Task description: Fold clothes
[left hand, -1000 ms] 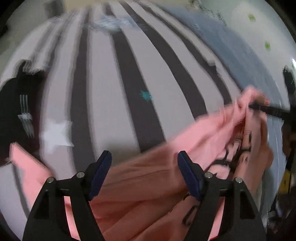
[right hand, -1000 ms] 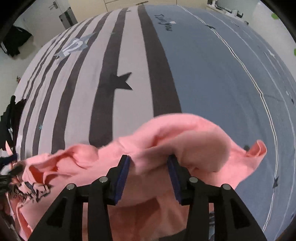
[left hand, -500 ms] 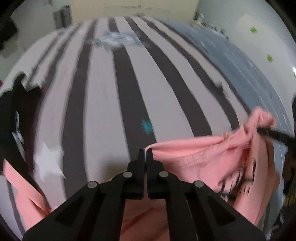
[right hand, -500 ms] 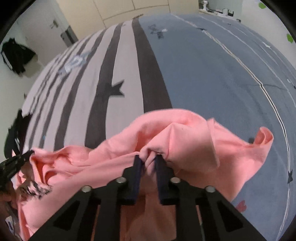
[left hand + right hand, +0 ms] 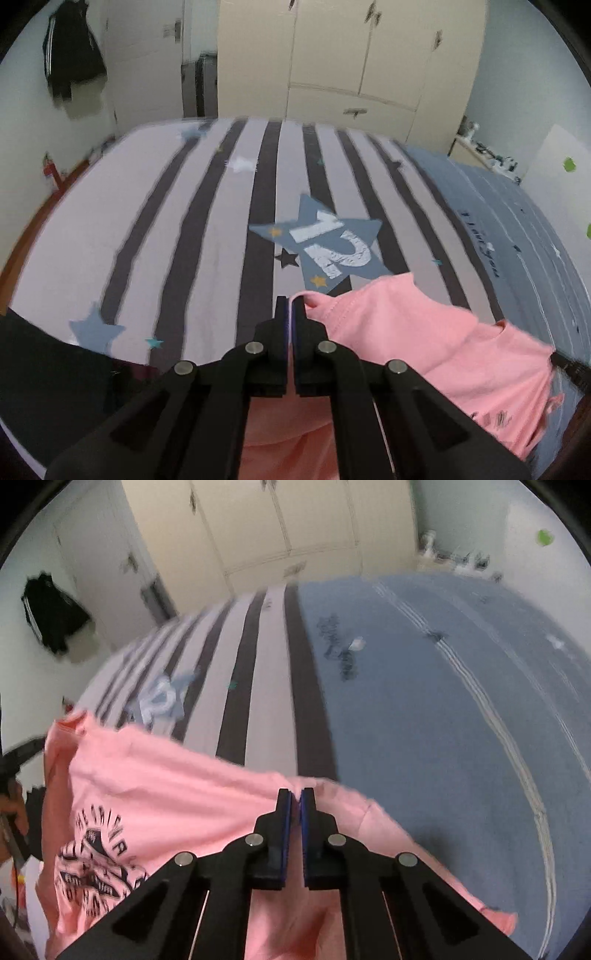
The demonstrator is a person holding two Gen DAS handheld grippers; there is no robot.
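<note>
A: Holding what, in each tool?

B: Both of mine are clamped on the pink T-shirt (image 5: pixel 424 332). My left gripper (image 5: pixel 290 308) has its blue-padded fingers pressed together on one corner of the upper hem, the cloth bunching out just to the right of the tips. My right gripper (image 5: pixel 295 801) pinches the same upper edge farther along, a thin fold of pink showing between its pads.

A: And where does the shirt lie?

B: It hangs between the two tools, raised above the bed cover (image 5: pixel 184 236), its top edge stretched from one grip to the other. In the right wrist view the shirt (image 5: pixel 155 797) spreads to the left and a black printed emblem (image 5: pixel 96 864) faces the camera, lettering partly legible but blurred. The lower part drops out of sight beneath the tools.

A: What lies under it?

B: A cover in grey and dark stripes on one side and plain blue-grey on the other. A blue star bearing the number 12 (image 5: pixel 328 247) sits just beyond the shirt's edge in the left wrist view.

A: Anything else in the field?

B: Cream wardrobe doors (image 5: pixel 354 55) stand behind the bed, and a dark jacket (image 5: pixel 70 55) hangs on the wall at left. At the left margin of the right wrist view, part of a hand (image 5: pixel 14 808) is visible.
</note>
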